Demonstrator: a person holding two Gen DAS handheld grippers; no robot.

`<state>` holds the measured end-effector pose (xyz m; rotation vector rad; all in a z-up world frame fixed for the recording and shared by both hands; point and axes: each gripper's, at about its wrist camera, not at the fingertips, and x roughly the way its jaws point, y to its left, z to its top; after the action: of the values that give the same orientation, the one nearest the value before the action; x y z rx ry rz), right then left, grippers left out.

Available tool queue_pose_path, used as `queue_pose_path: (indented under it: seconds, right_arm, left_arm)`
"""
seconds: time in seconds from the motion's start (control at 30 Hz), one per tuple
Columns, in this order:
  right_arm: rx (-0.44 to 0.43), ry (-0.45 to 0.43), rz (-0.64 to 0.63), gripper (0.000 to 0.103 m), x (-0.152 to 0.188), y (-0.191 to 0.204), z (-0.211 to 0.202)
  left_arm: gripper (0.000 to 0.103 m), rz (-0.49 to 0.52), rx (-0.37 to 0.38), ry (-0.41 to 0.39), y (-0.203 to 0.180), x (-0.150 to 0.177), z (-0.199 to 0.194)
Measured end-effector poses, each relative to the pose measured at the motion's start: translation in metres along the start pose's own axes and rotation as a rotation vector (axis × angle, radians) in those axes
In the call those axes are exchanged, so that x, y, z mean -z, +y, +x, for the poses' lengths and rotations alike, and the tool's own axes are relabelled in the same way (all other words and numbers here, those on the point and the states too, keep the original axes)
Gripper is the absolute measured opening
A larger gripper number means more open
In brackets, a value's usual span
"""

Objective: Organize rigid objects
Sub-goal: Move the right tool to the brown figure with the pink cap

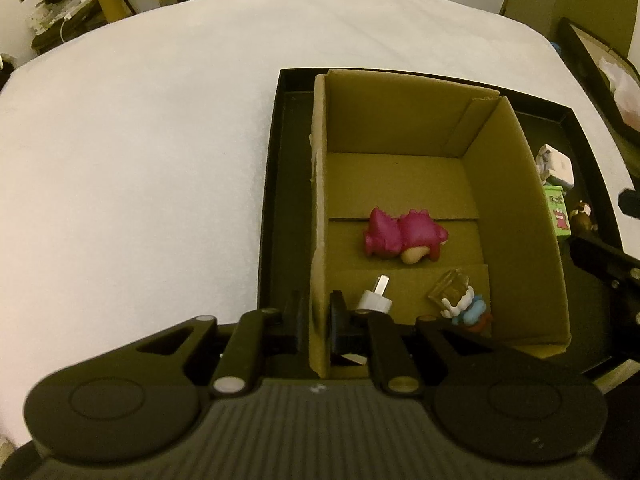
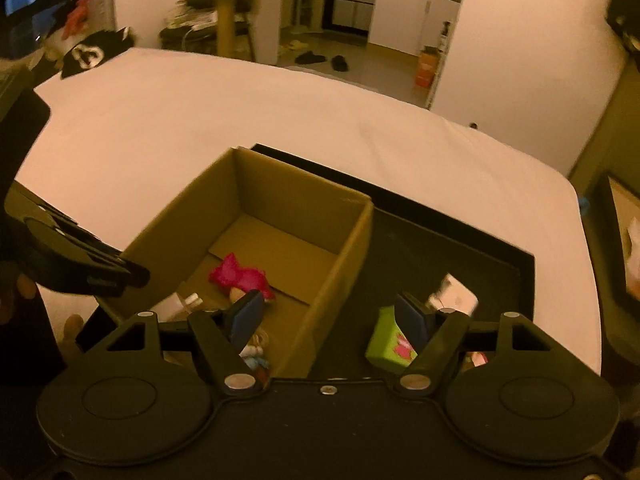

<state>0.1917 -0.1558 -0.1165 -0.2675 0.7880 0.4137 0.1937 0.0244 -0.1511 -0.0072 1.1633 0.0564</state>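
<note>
Your left gripper [image 1: 314, 314] is pinched tight on the left wall of the cardboard box [image 1: 400, 184], which sits in the black tray [image 1: 276, 216] on the white bed [image 1: 140, 140]. Your right gripper [image 2: 332, 316] has its tongs apart, nothing between them, over the box's right wall. The green carton [image 2: 386, 340] stands in the tray's right strip beside that wall. It looks light, stiff and flat-sided, probably easy: take it across two opposite faces. The pink figure [image 1: 402, 236] in the box looks like smooth, lumpy hard plastic.
</note>
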Motion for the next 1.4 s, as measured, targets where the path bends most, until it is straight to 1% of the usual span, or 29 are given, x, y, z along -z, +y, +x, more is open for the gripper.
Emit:
queue_pose_path:
  seconds: [0.23,0.27,0.3,0.33,0.37,0.43,0.5,0.6,0.83,1.03,1.17,1.4]
  right_arm:
    - [0.017,0.001,0.109,0.072,0.025,-0.023,0.001]
    - [0.020,0.002,0.124,0.072,0.028,-0.026,0.001]
    - [0.022,0.002,0.140,0.072,0.031,-0.029,0.002]
    - [0.023,0.002,0.157,0.072,0.034,-0.033,0.003]
    - [0.026,0.003,0.172,0.072,0.037,-0.036,0.004]
    - [0.036,0.003,0.210,0.072,0.042,-0.042,0.008]
    - [0.045,-0.002,0.251,0.072,0.048,-0.051,0.010]
    - [0.067,-0.012,0.310,0.071,0.055,-0.064,0.015]
    - [0.147,-0.009,0.437,0.071,0.067,-0.096,0.032]
    - [0.183,-0.005,0.506,0.071,0.075,-0.116,0.047]
    - [0.175,0.017,0.547,0.071,0.081,-0.125,0.059]
    - [0.161,0.046,0.579,0.071,0.086,-0.130,0.075]
  left_arm:
    - [0.015,0.030,-0.048,-0.017,-0.008,0.001,-0.005]
    - [0.018,0.033,-0.056,-0.017,-0.009,0.001,-0.005]
    - [0.025,0.037,-0.068,-0.016,-0.011,0.002,-0.005]
    - [0.035,0.039,-0.078,-0.015,-0.012,0.002,-0.005]
    - [0.040,0.041,-0.089,-0.016,-0.013,0.002,-0.005]
    - [0.054,0.045,-0.104,-0.028,-0.015,0.002,-0.007]
    - [0.061,0.055,-0.120,-0.041,-0.017,0.002,-0.009]
    - [0.067,0.065,-0.138,-0.044,-0.019,0.003,-0.009]
    - [0.072,0.068,-0.189,-0.066,-0.023,0.002,-0.013]
    - [0.074,0.068,-0.228,-0.060,-0.027,0.000,-0.011]
    - [0.074,0.076,-0.251,-0.061,-0.031,-0.001,-0.011]
    - [0.075,0.099,-0.287,-0.057,-0.039,-0.004,-0.007]
